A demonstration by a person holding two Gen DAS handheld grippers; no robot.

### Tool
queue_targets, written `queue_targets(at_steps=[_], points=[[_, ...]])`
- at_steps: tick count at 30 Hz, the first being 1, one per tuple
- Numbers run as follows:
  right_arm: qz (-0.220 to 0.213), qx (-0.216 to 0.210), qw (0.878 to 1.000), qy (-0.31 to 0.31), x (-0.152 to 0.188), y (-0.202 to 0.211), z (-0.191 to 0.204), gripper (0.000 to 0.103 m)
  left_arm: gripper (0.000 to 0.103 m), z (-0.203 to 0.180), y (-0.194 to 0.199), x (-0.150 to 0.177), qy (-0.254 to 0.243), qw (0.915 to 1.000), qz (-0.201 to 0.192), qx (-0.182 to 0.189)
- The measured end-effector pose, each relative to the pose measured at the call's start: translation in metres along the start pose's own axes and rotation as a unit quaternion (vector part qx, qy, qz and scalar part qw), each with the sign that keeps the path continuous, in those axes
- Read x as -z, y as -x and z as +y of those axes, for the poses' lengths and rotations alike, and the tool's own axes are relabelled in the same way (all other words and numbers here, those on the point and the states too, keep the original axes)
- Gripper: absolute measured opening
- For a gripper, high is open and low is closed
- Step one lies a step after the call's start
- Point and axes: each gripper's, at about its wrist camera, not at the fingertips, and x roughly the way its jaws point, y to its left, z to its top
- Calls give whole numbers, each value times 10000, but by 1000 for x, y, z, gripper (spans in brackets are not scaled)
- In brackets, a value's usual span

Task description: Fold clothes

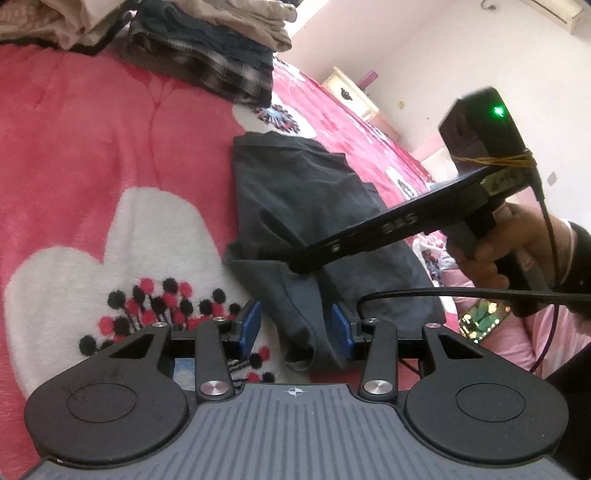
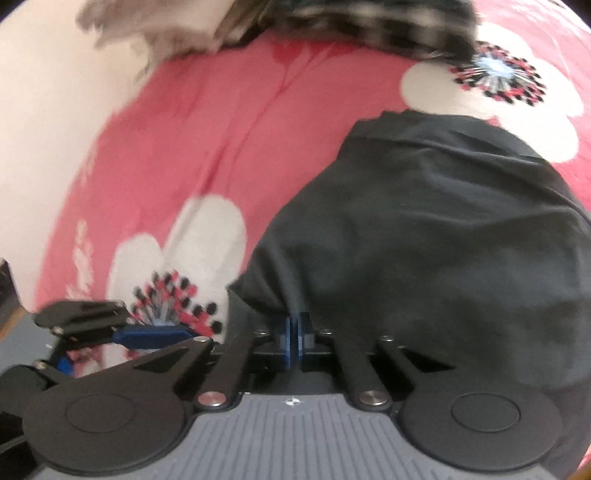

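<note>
soft daylight, even; left wrist view sharp, wall [image 1: 424, 55] overexposed; right wrist view motion-blurred, worst at top; fisheye bending at edges.

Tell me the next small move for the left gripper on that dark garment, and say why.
Probably close the left gripper: its jaws stand open around a fold of the dark garment, while the right gripper is already shut on its edge.

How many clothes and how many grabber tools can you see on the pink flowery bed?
Dark garment being folded: 1
Plaid garment in the pile: 1
Beige garments in the pile: at least 1, exact number unclear
Grippers: 2, left gripper with jaws open, right gripper shut on the dark garment
Total: at least 5 things on the blanket
</note>
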Motion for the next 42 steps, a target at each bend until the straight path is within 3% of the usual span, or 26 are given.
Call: queue_targets(at_steps=[4,13,18,24,31,33,36,40,42], points=[[-211,-217,9993,-224,3,15,-8,4,43,-8,5,-3,-151,9998,-58,63],[-498,-453,9973,-309,10,31,-9,4,48,-17,-32,-10,-221,9987,231,397],[-620,-550,9962,-285,12,38,-7,4,48,-19,-50,-11,-203,9952,410,863],[-529,-671,9962,-171,11,24,-1,4,48,-5,-69,-10,278,9818,656,1758],[-204,-972,9950,54,11,-5,6,9,48,-1,-65,-8,441,9847,650,1557],[-120,-1068,9941,110,11,-14,8,20,48,-3,-64,-6,416,9849,701,1527],[-379,-1307,9907,-40,10,1,1,30,48,-8,-57,-5,240,9884,676,1342],[-762,-1310,9883,-184,15,34,-16,32,48,-10,-36,-6,-22,9922,551,1122],[-753,-1280,9888,-125,23,43,-23,35,48,-12,-26,-6,-169,9929,527,1053]])
